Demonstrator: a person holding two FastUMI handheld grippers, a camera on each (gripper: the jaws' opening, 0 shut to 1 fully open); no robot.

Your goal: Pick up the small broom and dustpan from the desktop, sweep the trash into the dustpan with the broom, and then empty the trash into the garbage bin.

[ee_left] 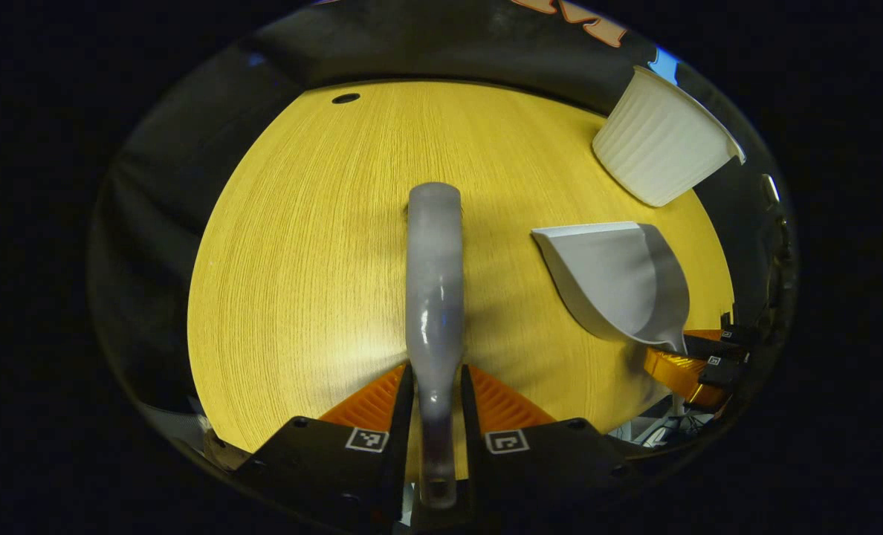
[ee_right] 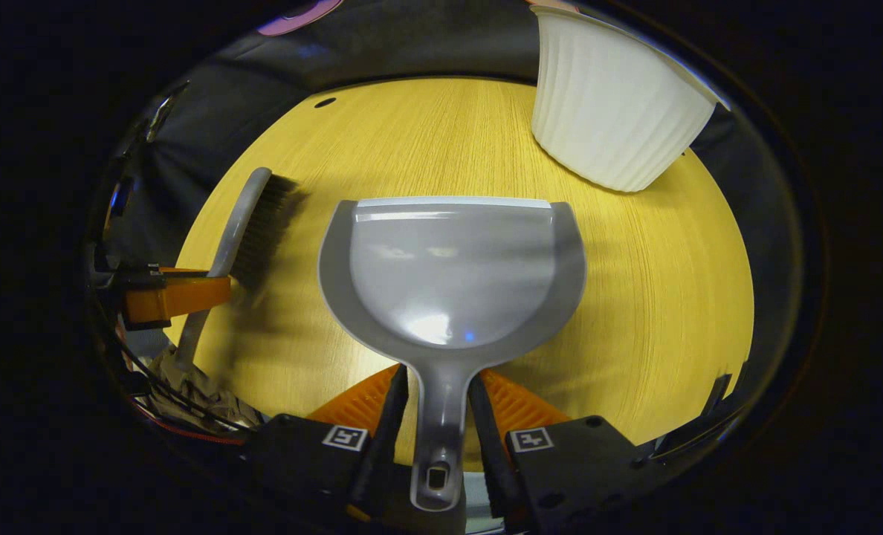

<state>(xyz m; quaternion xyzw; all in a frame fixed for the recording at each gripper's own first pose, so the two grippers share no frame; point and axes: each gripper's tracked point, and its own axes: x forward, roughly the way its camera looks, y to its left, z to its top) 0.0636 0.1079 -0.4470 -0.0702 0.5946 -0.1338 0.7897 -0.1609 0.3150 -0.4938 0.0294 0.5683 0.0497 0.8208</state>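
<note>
Round wood desk [ee_left: 300, 245] takes up most of both views, small dark hole [ee_left: 345, 98] near its far edge. White ribbed bin [ee_right: 612, 104] stands at the far right of the desk; in left gripper view it's upper right, beyond the pan. Grey dustpan [ee_right: 453, 260] is held above the desk w/ scoop facing away, lip toward the far edge, pan looks bare inside; its handle runs back btwn the right gripper [ee_right: 438, 416] fingers, both pressed onto it. Broom [ee_left: 434, 297]: handle pinched btwn the left gripper [ee_left: 437, 405] fingers, both sides touching, shaft pointing fwd over the desk. In right gripper view the broom sits left of the pan, bristles dark, facing the pan, apart from it. Crumpled brown paper [ee_right: 189, 390] at near-left desk edge, below the broom.
</note>
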